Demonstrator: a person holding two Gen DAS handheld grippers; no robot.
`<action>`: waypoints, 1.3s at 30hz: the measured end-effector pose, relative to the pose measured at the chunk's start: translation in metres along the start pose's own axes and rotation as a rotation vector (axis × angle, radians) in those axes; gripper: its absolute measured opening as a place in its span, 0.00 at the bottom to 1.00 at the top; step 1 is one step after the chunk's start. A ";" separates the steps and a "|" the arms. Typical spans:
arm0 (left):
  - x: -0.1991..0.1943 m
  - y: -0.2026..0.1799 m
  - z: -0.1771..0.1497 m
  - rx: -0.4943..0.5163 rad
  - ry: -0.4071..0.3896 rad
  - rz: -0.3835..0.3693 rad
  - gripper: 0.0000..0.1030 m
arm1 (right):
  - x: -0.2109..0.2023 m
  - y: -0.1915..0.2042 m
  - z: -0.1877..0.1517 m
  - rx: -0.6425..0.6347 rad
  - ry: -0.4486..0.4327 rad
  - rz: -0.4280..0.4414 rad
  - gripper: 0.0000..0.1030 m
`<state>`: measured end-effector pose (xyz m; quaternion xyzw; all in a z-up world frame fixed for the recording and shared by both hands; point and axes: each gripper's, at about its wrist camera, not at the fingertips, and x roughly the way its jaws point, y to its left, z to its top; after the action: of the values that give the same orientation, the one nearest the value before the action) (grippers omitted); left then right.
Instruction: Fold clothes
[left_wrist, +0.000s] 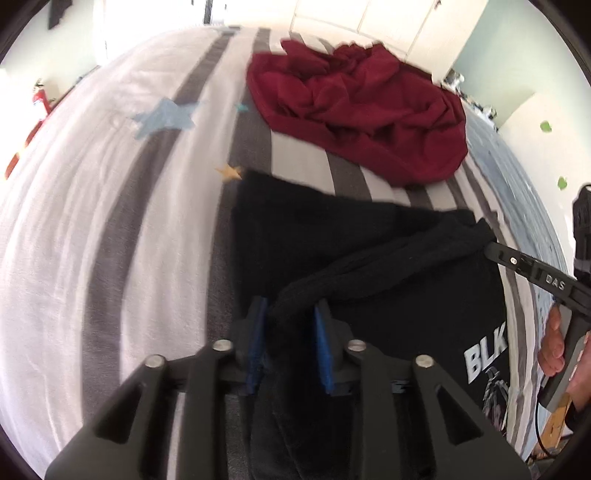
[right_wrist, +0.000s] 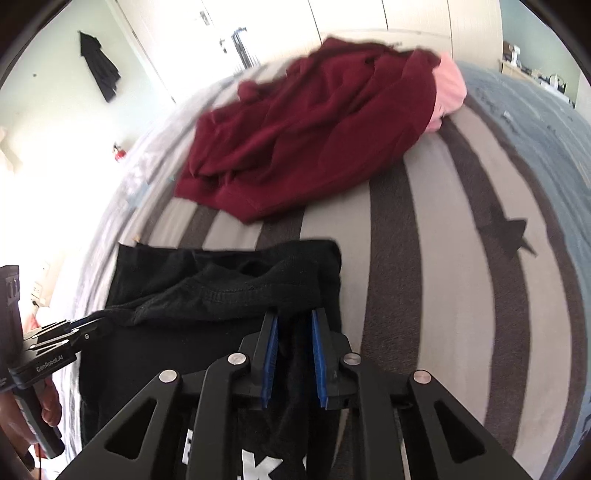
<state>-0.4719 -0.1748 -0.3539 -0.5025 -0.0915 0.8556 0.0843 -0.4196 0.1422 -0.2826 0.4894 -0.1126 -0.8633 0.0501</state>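
A black T-shirt with white "BLK" lettering lies on the striped bed, and its far edge is folded back toward me in a thick ridge. My left gripper stands at the left end of that ridge, its blue pads parted with bunched black cloth lying loosely between them. My right gripper is at the right end, its jaws a little apart with cloth between them too. Each gripper shows in the other's view: the right gripper and the left gripper.
A crumpled dark red garment lies farther back on the bed, with a pink garment behind it. The grey-and-white striped cover has star prints. A person's hand holds the right gripper's handle.
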 end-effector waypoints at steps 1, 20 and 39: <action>-0.007 0.001 0.001 -0.012 -0.022 0.013 0.41 | -0.008 -0.002 0.000 -0.001 -0.024 -0.004 0.15; 0.042 -0.017 -0.003 0.058 0.080 -0.084 0.14 | 0.063 0.026 0.007 -0.081 0.066 0.041 0.00; -0.046 -0.023 -0.065 0.130 -0.016 0.007 0.14 | -0.048 0.028 -0.066 -0.138 -0.039 0.066 0.06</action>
<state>-0.3914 -0.1589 -0.3409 -0.4894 -0.0348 0.8640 0.1128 -0.3392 0.1151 -0.2681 0.4639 -0.0697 -0.8763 0.1100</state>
